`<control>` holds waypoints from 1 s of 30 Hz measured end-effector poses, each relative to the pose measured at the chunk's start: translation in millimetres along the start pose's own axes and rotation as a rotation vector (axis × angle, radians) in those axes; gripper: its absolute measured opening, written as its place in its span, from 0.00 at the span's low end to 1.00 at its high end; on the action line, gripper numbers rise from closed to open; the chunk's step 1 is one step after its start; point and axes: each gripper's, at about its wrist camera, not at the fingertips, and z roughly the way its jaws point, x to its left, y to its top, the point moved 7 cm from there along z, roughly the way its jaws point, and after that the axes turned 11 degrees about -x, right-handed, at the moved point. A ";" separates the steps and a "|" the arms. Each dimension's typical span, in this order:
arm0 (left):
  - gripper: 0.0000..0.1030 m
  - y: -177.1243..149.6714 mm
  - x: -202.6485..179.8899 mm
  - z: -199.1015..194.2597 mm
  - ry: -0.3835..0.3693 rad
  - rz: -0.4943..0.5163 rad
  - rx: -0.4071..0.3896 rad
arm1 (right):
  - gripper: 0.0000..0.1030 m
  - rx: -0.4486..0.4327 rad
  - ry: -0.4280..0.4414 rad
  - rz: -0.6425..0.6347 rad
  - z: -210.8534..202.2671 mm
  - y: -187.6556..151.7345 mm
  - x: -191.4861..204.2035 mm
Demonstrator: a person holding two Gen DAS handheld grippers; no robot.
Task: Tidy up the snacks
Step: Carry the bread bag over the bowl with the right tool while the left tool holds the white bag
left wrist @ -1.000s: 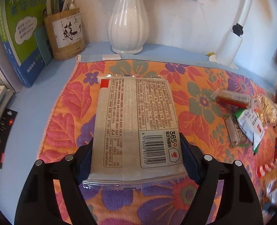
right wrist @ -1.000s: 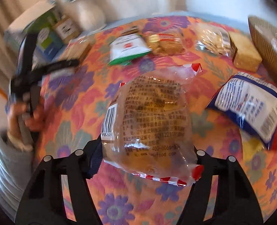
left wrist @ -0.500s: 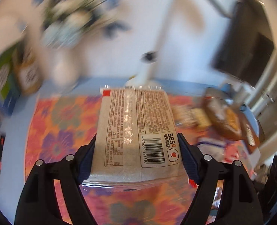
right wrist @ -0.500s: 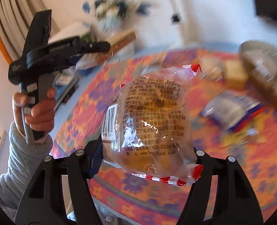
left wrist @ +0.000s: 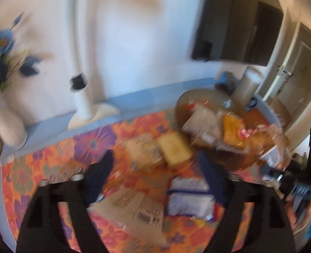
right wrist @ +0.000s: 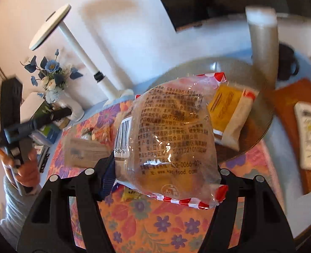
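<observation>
My left gripper [left wrist: 155, 166] is open and empty, high above the flowered cloth [left wrist: 50, 160]. The flat grey packet [left wrist: 140, 206] with a barcode lies on the cloth below it; it also shows in the right wrist view [right wrist: 83, 151]. My right gripper [right wrist: 163, 168] is shut on a clear bread packet [right wrist: 168, 135] with red-striped ends, held in front of the round basket [right wrist: 258, 130]. The basket [left wrist: 182, 103] holds several snack packets, one yellow [right wrist: 225, 103]. The left view is blurred.
A white and blue packet [left wrist: 189, 200] and a yellow cake slice [left wrist: 174, 147] lie on the cloth. A white lamp [left wrist: 81, 97], a flower vase [right wrist: 69, 103], a cardboard tube [right wrist: 263, 48] and a remote [right wrist: 307, 135] stand around the cloth.
My left gripper has opened and let go of the flat grey packet, which now lies on the cloth. My right gripper has carried the bread packet up toward the basket.
</observation>
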 end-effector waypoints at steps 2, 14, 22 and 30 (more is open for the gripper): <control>0.88 -30.2 16.8 3.4 0.060 0.013 0.060 | 0.65 0.033 0.026 0.013 6.7 -7.9 -5.2; 0.95 -133.7 72.4 18.1 0.070 0.229 0.201 | 0.66 0.061 0.041 0.008 -2.4 -31.0 5.8; 0.95 -168.1 28.4 18.5 -0.066 0.289 0.331 | 0.66 0.094 0.029 -0.005 -2.4 -40.4 11.3; 0.74 -152.4 21.0 43.8 0.052 0.239 0.267 | 0.66 0.079 -0.019 -0.055 -15.1 -40.8 16.3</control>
